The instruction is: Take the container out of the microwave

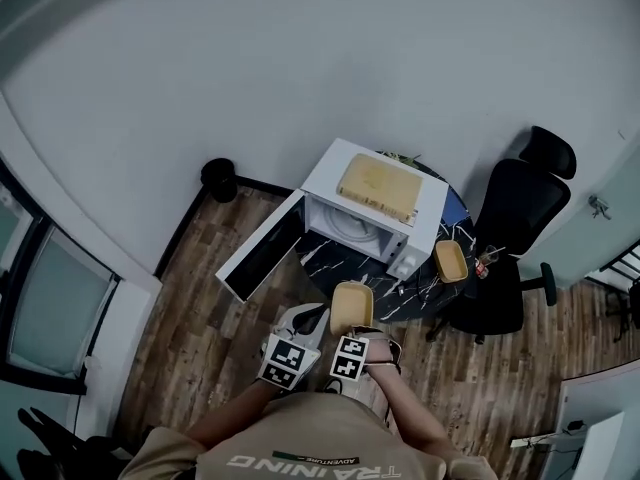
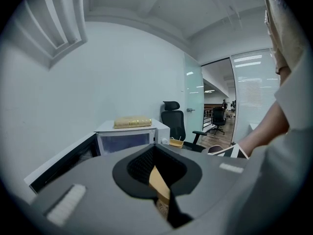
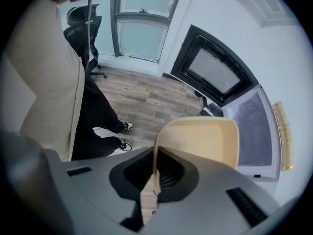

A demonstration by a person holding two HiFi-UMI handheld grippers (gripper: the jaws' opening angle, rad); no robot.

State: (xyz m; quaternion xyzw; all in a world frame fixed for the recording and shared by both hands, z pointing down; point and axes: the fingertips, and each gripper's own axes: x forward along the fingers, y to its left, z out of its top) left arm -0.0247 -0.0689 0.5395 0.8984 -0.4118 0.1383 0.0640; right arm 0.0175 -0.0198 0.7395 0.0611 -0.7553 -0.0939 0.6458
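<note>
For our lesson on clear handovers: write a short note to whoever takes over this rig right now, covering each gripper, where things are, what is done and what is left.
Left gripper: jaws together, holding nothing.
Right gripper: jaws shut on the rim of the yellow container, held in the air at the table's near edge.
Microwave: on the table, door open, cavity looks empty.
Done: container is out.
Left: probably set it down on the table and close the door.

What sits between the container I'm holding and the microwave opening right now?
Only a bare stretch of the dark marbled table, as the head view shows. The container in the right claw hangs outside the microwave.
</note>
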